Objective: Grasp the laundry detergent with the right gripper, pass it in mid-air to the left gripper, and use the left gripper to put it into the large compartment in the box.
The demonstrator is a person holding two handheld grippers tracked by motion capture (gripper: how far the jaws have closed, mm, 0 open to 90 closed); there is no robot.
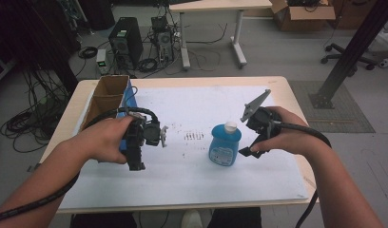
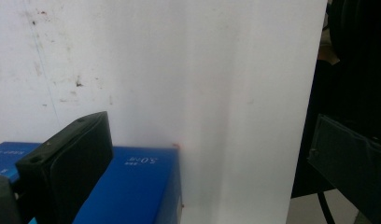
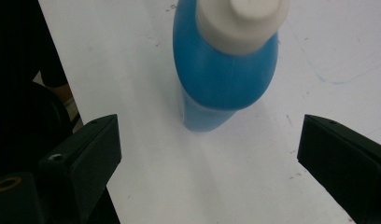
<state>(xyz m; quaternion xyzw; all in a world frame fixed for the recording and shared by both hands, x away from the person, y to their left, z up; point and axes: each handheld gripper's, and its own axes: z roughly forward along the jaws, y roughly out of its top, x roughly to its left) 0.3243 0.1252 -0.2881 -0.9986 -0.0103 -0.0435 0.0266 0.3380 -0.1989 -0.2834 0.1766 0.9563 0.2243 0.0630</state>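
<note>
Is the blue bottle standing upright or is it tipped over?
Upright. The blue bottle stands on its base on the white sheet, white cap on top, apart from the open right gripper.

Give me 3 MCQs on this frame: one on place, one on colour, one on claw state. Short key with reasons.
1. Where does the bottle stand?
A. inside the cardboard box
B. upright on the white mat, next to the right claw
C. on the floor

2. What colour is the bottle's cap?
A. white
B. red
C. black

3. How does the right claw stand?
A. shut on the bottle
B. shut on nothing
C. open, with the bottle ahead of its jaws

Key:
1 B: the high view shows it upright on the white mat, just left of the right claw; the cardboard box is at the table's far left corner.
2 A: the right gripper view shows a white cap on a blue body.
3 C: the right gripper view shows the jaws wide apart and the bottle beyond them, untouched.
</note>
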